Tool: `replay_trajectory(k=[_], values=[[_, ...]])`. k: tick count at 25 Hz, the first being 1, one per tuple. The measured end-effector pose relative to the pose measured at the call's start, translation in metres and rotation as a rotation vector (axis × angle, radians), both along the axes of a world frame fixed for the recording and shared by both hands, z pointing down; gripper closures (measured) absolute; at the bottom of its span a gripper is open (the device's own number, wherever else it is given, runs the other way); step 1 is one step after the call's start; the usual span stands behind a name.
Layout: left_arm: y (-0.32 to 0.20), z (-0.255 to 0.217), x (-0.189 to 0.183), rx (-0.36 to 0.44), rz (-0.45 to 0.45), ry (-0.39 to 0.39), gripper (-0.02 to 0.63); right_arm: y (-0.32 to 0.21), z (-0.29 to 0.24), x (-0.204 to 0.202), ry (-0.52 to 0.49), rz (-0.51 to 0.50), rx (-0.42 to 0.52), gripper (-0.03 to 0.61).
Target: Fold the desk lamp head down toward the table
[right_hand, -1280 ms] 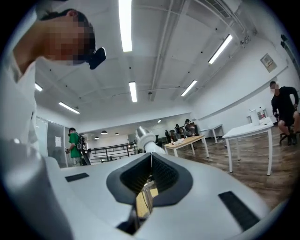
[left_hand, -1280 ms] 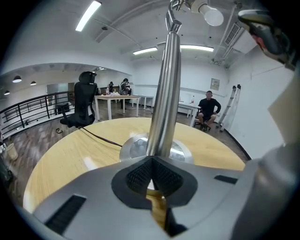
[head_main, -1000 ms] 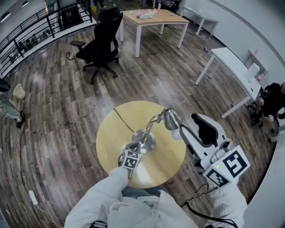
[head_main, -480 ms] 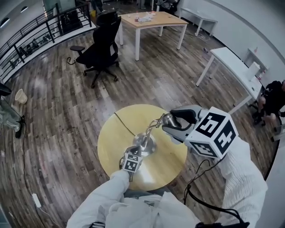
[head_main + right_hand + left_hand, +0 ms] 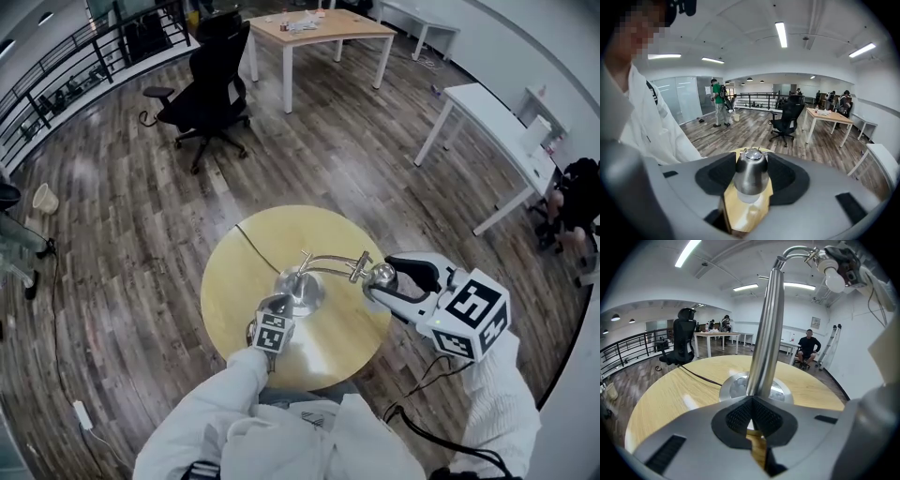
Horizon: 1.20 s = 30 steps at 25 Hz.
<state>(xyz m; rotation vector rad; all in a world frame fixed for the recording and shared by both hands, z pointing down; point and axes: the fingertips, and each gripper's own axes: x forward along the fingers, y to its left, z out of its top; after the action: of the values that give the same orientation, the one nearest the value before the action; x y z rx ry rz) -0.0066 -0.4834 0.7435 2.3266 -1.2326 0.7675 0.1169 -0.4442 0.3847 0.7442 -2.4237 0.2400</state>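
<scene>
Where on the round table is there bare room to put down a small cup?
Free: far tabletop between cord and lamp arm; left side between cord and left tongs; near-right rim. Crowded: around lamp base and lamp head.

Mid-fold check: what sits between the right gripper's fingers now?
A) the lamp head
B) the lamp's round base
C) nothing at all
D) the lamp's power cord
A: in the right gripper view the metal lamp head, bulb end toward the camera, sits snug between the fingers of the right gripper, which have just been opening.
</scene>
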Motion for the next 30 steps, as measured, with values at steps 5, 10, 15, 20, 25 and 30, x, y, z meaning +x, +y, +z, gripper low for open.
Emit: replay_trajectory(k=[5,10,15,20,25,30], values=[[0.000,0.001,0.001,0.006,-0.020,-0.014,0.615,0.017,0.045,0.028,-0.017,0.038,-0.034,0.360],[-0.001,-0.001,0.000,0.015,-0.053,-0.016,0.615,0.029,0.102,0.048,-0.040,0.100,-0.089,0.360],[-0.002,0.000,0.002,0.012,-0.057,-0.019,0.615,0.031,0.158,0.052,-0.102,0.156,-0.129,0.360],[-0.002,0.002,0.001,0.016,-0.050,-0.029,0.615,0.028,0.197,0.046,-0.179,0.168,-0.127,0.360],[0.001,0.004,0.000,0.006,-0.050,-0.019,0.615,0.024,0.233,0.035,-0.217,0.178,-0.140,0.360],[-0.002,0.001,0.001,0.000,-0.044,-0.020,0.615,0.014,0.255,0.021,-0.237,0.178,-0.145,0.359]])
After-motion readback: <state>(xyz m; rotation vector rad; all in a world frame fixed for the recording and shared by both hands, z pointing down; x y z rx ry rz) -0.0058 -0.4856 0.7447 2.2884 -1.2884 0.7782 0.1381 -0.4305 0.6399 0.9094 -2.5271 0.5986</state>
